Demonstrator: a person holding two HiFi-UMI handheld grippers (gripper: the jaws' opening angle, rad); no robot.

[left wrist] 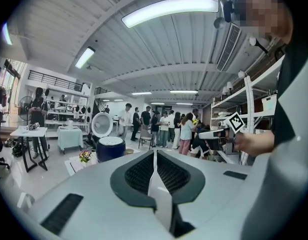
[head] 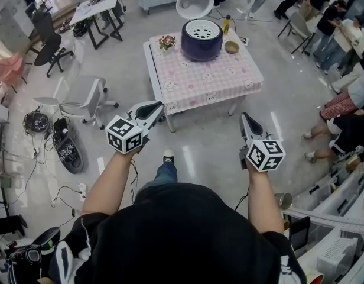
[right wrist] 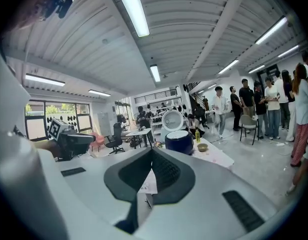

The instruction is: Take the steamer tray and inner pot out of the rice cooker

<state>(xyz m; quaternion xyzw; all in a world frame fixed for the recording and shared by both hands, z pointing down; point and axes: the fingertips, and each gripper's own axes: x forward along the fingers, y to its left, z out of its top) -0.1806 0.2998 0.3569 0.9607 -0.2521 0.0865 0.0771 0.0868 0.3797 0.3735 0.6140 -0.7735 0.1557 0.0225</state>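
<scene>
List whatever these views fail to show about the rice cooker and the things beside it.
- Inner pot: hidden in every view under the white perforated steamer tray inside the dark blue round rice cooker.
- Yellow bottle: label too small, head view.
- Small tan bowl: contents too small to tell, all views.

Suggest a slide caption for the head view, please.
Left gripper and right gripper, both shut, short of the table bearing the open rice cooker.
</scene>
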